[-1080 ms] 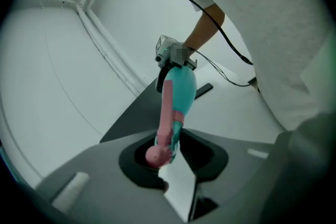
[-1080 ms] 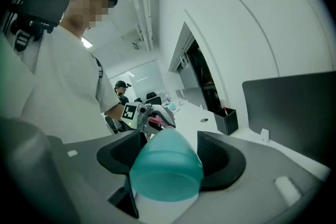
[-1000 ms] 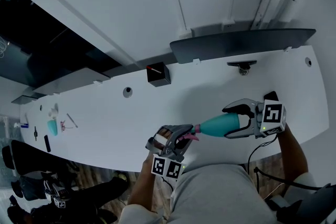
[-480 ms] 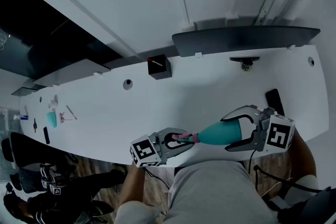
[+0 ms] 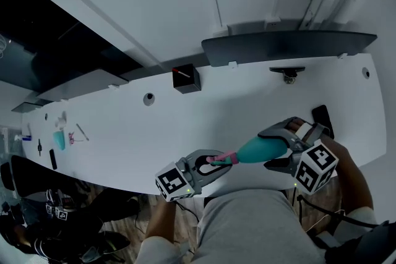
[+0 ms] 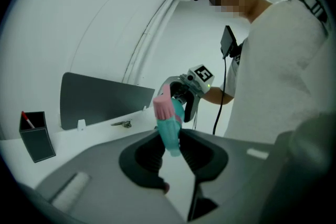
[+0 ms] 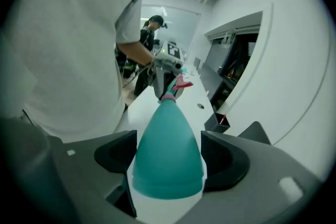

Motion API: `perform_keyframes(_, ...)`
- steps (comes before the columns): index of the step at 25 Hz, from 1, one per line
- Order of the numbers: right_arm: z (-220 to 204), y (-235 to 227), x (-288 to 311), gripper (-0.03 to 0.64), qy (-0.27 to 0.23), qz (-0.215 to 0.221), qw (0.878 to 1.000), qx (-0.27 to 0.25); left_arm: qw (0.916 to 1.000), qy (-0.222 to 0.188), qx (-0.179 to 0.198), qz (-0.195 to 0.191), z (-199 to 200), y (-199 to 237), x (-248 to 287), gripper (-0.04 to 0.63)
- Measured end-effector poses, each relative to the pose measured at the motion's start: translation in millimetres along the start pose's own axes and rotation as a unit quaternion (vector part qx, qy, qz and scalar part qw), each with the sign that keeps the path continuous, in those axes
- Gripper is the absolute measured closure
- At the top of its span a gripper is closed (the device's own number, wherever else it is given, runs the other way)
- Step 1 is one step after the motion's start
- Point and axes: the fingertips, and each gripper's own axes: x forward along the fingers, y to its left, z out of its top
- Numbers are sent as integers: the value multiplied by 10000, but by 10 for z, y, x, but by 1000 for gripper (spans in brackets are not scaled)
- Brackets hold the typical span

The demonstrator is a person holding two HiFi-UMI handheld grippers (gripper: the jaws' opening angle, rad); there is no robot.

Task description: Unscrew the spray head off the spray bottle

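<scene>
White desk [image 5: 124,133] runs the full width. The spray bottle [image 5: 253,149] is held off it in the air, over the near edge toward the right end, lying roughly level with its neck pointing left. The right gripper [image 5: 272,148] straddles the wide teal body. Its jaws have just been opening a little, standing wide, and the pads look to be on the flanks, so I read it as a grip, though maybe a light one. The left gripper [image 5: 213,164] is closed narrow on the spray head [image 6: 167,123], with the pink ribbed collar just beyond its jaws. Step in hand looks like the unscrewing twist. To do it well, firm up the right hold on the body first, since a smooth tapered shell will likely slip or spin. Keep both grippers on one line through the neck, roll the left about that line, and don't pull apart until the thread runs out. For room, the person's torso [image 5: 247,225] sits right against the near edge, just behind the bottle, so elbows are tight there. Open desk lies ahead and to the left. The dark panel [image 5: 288,46] along the far edge and the black box [image 5: 186,79] beside it are well apart from the bottle. The dark phone [image 5: 320,115] at the right end is near the right gripper, so watch that side. Small clutter [image 5: 59,140] at the far left end is out of the way.
</scene>
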Motion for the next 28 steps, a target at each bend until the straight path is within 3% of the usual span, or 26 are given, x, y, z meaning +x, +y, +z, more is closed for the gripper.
perform_keyframes(3, -174, 43, 247, 182, 920, -244, 9903, -1015, 9999, -95, -24, -96, 38, -35, 44, 508)
perform_keyframes(5, -265, 58, 373, 148, 1308, -300, 9809, -1411, 9997, -166, -73, -158, 74, -56, 70, 508)
perform_keyframes(10, -356, 4, 468, 164, 1591, -430, 9739, -1562, 9998, -168, -92, -58, 78, -47, 85, 508)
perform_keyframes(14, -423, -136, 408, 170, 1680, -818, 9646, -1863, 9977, -486, -452, 140, 80, 65, 35, 508)
perform_keyframes(18, -549, -284, 286, 172, 1593, -1271, 9679, -1472, 9941, -697, -616, 561, 55, 216, -45, 506)
perform_keyframes(22, -719, -393, 220, 172, 1579, -1723, 9663, -1075, 9892, -771, -450, 1162, 52, 355, -127, 505)
perform_keyframes(28, -936, -527, 113, 173, 1253, -2510, 9598, -26, 9764, -724, -156, 2031, 40, 455, -286, 504)
